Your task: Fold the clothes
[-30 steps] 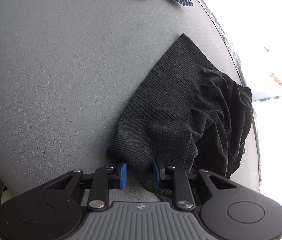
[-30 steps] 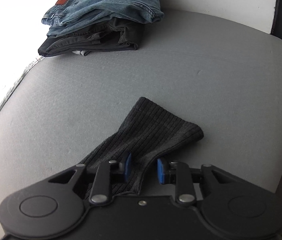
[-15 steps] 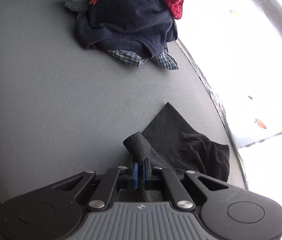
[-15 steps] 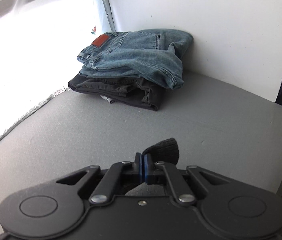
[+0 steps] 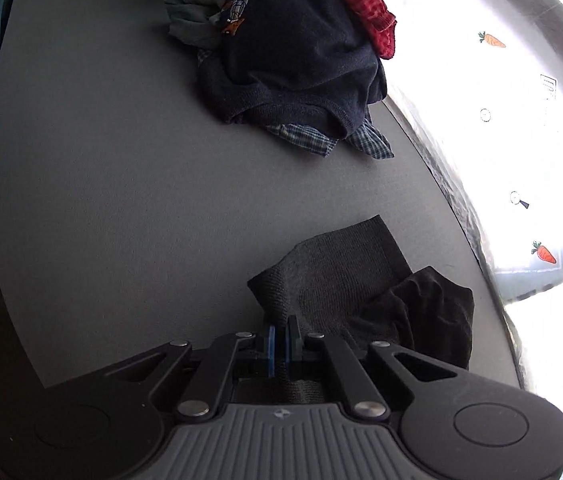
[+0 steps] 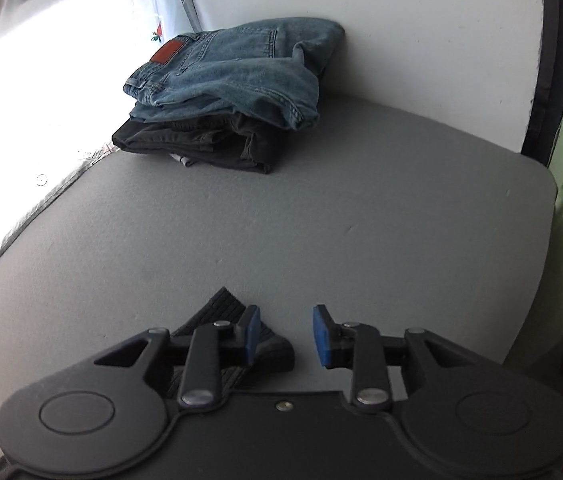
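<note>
A dark grey ribbed knit garment [image 5: 345, 276] lies folded on the grey table, near its right edge. My left gripper [image 5: 280, 336] is shut on a fold of this garment at its near edge. In the right wrist view a ribbed corner of the same garment [image 6: 221, 312] lies flat under the left finger. My right gripper [image 6: 285, 336] is open and empty just above the table, with the garment to its left.
A heap of unfolded clothes [image 5: 293, 52] with a navy sweater, red cloth and plaid shirt sits at the far side. A folded stack of blue jeans [image 6: 237, 76] on dark trousers [image 6: 201, 140] stands against the white wall. The grey table [image 6: 361, 200] has bright edges.
My right gripper has let go of the garment corner and opened; the corner now lies flat. My left gripper stays shut on its fold, and the garment lies more folded over.
</note>
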`<state>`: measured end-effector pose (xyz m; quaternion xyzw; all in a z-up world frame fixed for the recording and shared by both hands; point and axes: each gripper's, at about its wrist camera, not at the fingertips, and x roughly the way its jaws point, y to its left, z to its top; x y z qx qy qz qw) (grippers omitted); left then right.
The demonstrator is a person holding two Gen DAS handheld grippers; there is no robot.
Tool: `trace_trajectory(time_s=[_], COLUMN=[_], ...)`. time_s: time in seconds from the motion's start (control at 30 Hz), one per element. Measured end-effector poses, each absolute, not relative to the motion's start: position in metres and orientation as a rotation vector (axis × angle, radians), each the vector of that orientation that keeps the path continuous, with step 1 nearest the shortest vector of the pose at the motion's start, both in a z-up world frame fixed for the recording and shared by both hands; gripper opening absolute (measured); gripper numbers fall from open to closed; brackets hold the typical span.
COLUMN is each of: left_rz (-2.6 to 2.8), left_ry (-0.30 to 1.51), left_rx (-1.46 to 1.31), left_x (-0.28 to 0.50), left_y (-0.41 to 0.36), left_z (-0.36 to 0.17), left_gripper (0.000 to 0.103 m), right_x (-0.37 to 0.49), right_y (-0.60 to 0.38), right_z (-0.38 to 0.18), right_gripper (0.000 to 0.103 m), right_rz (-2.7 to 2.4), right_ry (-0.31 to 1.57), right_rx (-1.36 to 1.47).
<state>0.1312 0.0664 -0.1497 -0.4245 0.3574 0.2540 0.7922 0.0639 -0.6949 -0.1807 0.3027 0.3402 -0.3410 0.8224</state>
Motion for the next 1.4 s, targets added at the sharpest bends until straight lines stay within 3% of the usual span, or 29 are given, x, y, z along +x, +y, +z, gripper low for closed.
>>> trace_trajectory(time_s=[0.4, 0.43, 0.47, 0.5, 0.53, 0.87, 1.07, 1.17, 1.23, 1.27, 1.3, 1.4], left_rz=[0.554, 0.558, 0.563, 0.567, 0.57, 0.519, 0.567, 0.614, 0.645, 0.656, 0.659, 0.654], left_ry=[0.783, 0.785, 0.787, 0.789, 0.79, 0.722, 0.839, 0.964, 1.043, 1.057, 1.059, 1.02], left_rx=[-0.902, -0.902, -0.903, -0.903, -0.904, -0.841, -0.728, -0.706, -0.662, -0.624, -0.59, -0.538], left_x=[0.129, 0.13, 0.13, 0.13, 0.13, 0.133, 0.127, 0.125, 0.125, 0.127, 0.128, 0.133], left_y=[0.066, 0.065, 0.064, 0.064, 0.064, 0.065, 0.064, 0.062, 0.058, 0.054, 0.051, 0.051], left_z=[-0.156, -0.158, -0.159, -0.16, -0.161, -0.128, -0.143, -0.171, -0.186, -0.187, -0.186, -0.177], left_gripper=[0.004, 0.004, 0.004, 0.004, 0.004, 0.004, 0.005, 0.009, 0.015, 0.02, 0.023, 0.043], right_x=[0.097, 0.099, 0.101, 0.103, 0.104, 0.083, 0.069, 0.066, 0.06, 0.056, 0.055, 0.062], right_y=[-0.694, -0.695, -0.695, -0.696, -0.696, -0.693, -0.699, -0.702, -0.705, -0.707, -0.708, -0.706], right_z=[-0.231, -0.231, -0.231, -0.23, -0.228, -0.148, -0.174, -0.206, -0.215, -0.216, -0.213, -0.197], right_gripper=[0.04, 0.038, 0.027, 0.008, 0.002, 0.002, 0.003, 0.007, 0.017, 0.028, 0.034, 0.039], right_rz=[-0.716, -0.716, -0.711, -0.703, -0.697, -0.612, -0.709, -0.781, -0.836, -0.852, -0.853, -0.838], right_ry=[0.75, 0.751, 0.749, 0.744, 0.735, 0.488, 0.705, 0.875, 0.9, 0.887, 0.864, 0.802], right_rx=[0.912, 0.903, 0.893, 0.886, 0.872, 0.701, 0.651, 0.661, 0.733, 0.784, 0.807, 0.797])
